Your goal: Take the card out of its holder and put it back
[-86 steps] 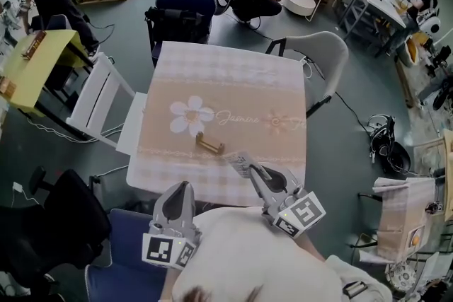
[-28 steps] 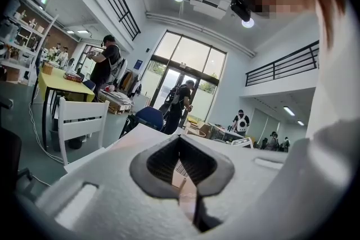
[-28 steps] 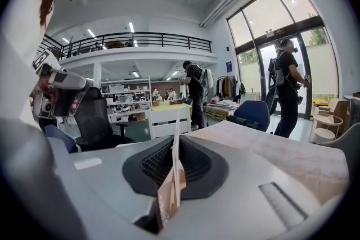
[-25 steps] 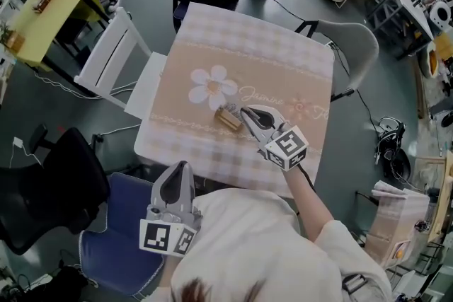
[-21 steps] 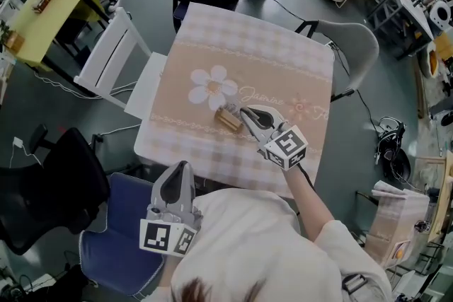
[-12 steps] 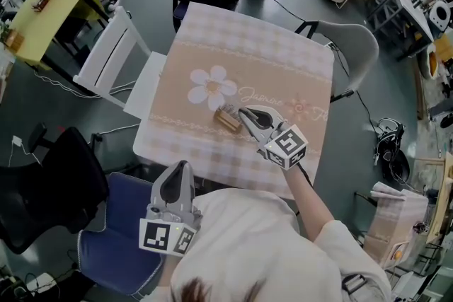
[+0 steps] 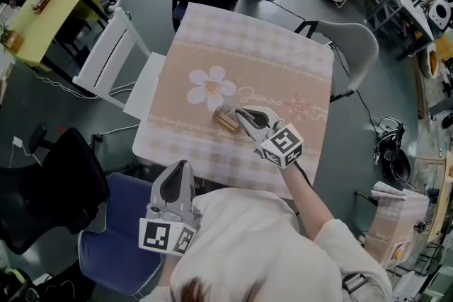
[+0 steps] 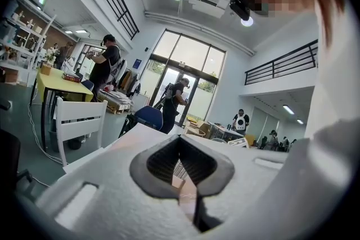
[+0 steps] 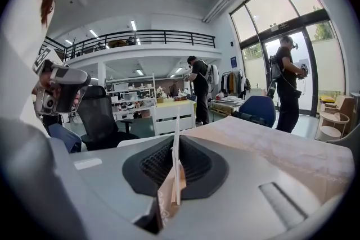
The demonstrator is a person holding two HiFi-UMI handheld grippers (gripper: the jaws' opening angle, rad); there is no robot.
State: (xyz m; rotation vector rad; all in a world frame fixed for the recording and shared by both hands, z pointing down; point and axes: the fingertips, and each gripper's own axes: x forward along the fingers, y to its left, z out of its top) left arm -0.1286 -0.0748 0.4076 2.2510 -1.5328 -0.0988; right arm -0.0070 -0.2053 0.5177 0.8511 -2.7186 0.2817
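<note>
Right gripper (image 7: 241, 114): pinches the card (image 9: 175, 149) upright and edge-on, likely so it lines up with the slot.
Card: right at the holder (image 7: 226, 119), mid-table (image 7: 241, 46); cannot tell whether it is seated.
Left gripper (image 7: 181, 167): pressed together, empty, parked off the near edge, apparently not needed.

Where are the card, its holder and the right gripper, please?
card (image 9: 175, 149), right gripper view, its thin edge between the jaws.
holder (image 7: 224, 119), head view, its wooden top.
right gripper (image 7: 241, 114), head view, between the tips of its jaws.
</note>
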